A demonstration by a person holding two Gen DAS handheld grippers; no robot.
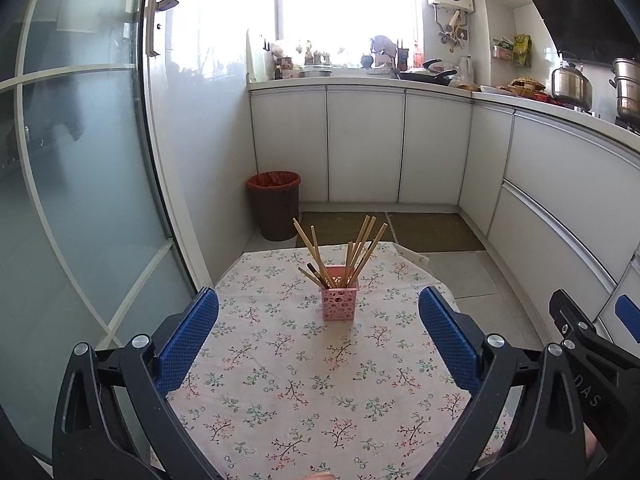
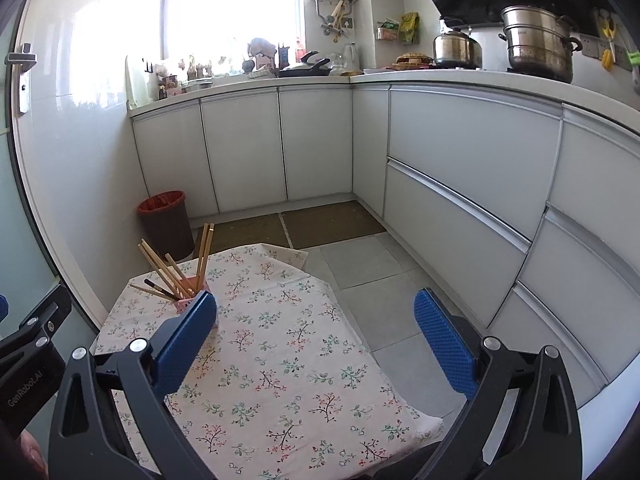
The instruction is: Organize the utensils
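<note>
A brown bin (image 1: 275, 205) with a red liner stands beside white cabinets (image 1: 366, 146); steel pots (image 2: 536, 43) sit above.

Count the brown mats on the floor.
2. The left mat lies before the cabinets beside the bin, partly behind the chopsticks; the right mat adjoins it. The table may hide more floor.

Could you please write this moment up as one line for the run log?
left gripper: open, empty | right gripper: open, empty | chopsticks: upright in pink holder | table: floral cloth
</note>
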